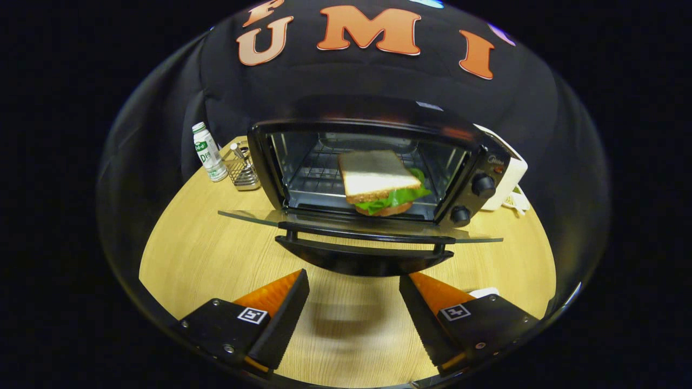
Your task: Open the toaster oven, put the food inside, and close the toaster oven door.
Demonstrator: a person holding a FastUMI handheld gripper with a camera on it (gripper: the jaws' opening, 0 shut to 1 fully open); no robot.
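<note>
Claw (354, 313) empty, fingers spread well apart, hovering low over the desk (216, 254) just short of the toaster oven (373, 173). Oven door (357, 224) is dropped flat open straight ahead of the fingers, its handle (365, 254) the nearest part to the fingertips. Sandwich (381, 183) (bread on top, lettuce sticking out) sits inside on the wire rack (319, 178), beyond the door, a bit right of the claw's centreline. Judged: food is in, only the door close is left. To do it well: come in under the handle from below and centre, lift along the hinge arc, push until the door seats; keep fingers off the glass edge and don't shove hard, or the oven may slide on the smooth wood. Two knobs (483, 185) ahead-right, stay clear. Desk is a light wood-grain top. Ahead-left beside the oven: a small bottle (209, 152) and a wire mesh holder (242, 168). Ahead-right, behind the oven, a white appliance (511, 178), identity unclear. Black cloth backdrop beyond, dim room.
</note>
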